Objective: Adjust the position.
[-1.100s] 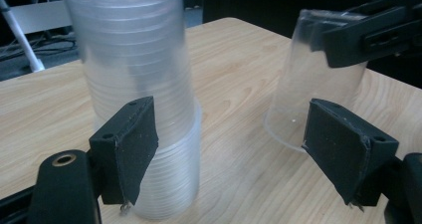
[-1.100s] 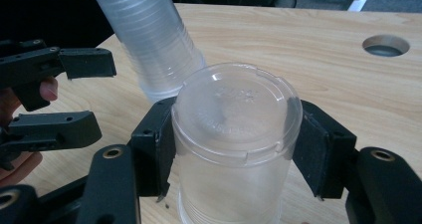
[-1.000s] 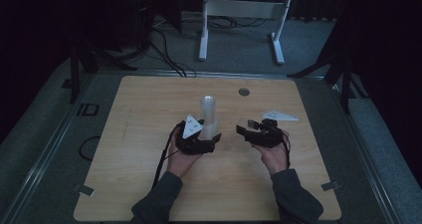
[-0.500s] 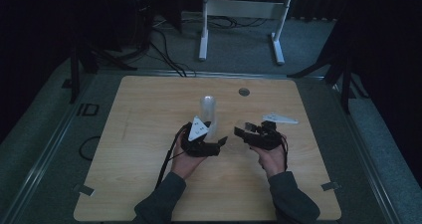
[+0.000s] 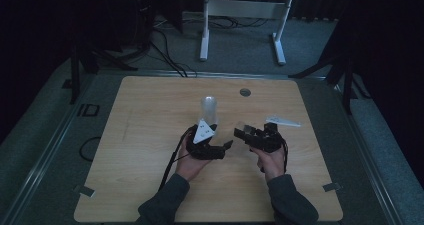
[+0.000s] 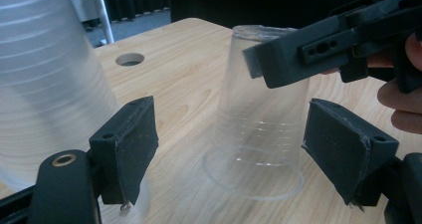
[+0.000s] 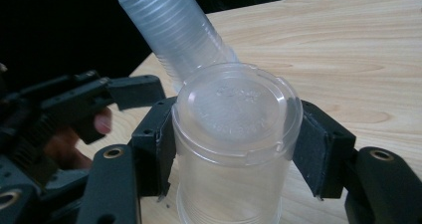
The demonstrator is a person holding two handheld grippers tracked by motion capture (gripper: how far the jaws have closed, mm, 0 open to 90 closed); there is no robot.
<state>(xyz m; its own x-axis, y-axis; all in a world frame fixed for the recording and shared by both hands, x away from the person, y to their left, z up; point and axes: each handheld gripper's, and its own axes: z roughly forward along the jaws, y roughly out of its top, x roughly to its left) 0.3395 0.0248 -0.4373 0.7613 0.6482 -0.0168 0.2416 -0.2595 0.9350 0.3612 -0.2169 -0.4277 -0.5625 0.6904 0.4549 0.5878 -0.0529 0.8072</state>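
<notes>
A light wooden table [image 5: 150, 135] bears a cup stack [image 5: 209, 110] and an upturned clear cup [image 6: 261, 129].

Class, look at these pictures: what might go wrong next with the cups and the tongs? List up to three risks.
1. The right tongs grip the thin upside-down cup near its closed end; pressing too hard may crumple it or make it slip out.
2. The open left tongs sit close beside the tall cup stack; a sideways nudge might topple it.
</notes>
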